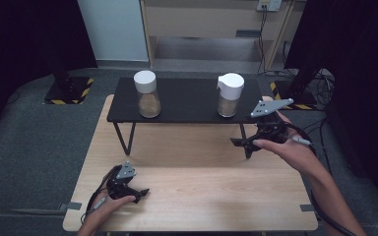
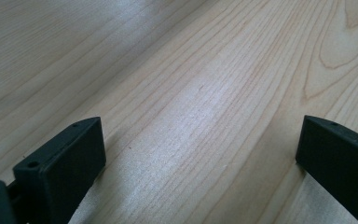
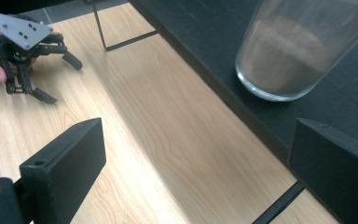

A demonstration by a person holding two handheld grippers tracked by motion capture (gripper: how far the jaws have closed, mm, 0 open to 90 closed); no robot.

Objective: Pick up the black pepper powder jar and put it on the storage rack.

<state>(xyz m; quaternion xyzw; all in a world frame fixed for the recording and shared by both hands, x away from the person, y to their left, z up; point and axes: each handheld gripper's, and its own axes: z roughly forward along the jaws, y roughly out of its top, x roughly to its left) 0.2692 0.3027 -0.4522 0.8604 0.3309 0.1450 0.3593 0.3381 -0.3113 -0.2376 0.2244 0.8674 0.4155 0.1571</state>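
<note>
The right hand-held gripper (image 1: 243, 143) hangs at the right end of the black shelf (image 1: 187, 101), its two black block-shaped jaws standing wide apart with nothing between them; a grey three-cornered plate sits on top of it. The nearest thing to it is the right jar (image 1: 229, 96), standing upright on the shelf just beyond the gripper and apart from it. In the right gripper view the jar (image 3: 298, 51) shows as clear, round, smooth glass with a thick rounded base, part filled with a brown, grainy powder; from above it carries a white cap with a small spout-like lip on one side.

The left hand-held gripper (image 1: 137, 192) rests low over the near left part of the table (image 1: 202, 196), its matte black jaws also spread open and empty, with pale wood grain showing between them in its own view.

There are two jars: the left jar (image 1: 147, 93) matches the right in glass and brown filling, topped by a plain white cylindrical cap, and stands well apart from it on the same shelf. The shelf is one flat, dark, matte board on thin black metal legs, set on the light, smooth, fine-grained wooden table.
</note>
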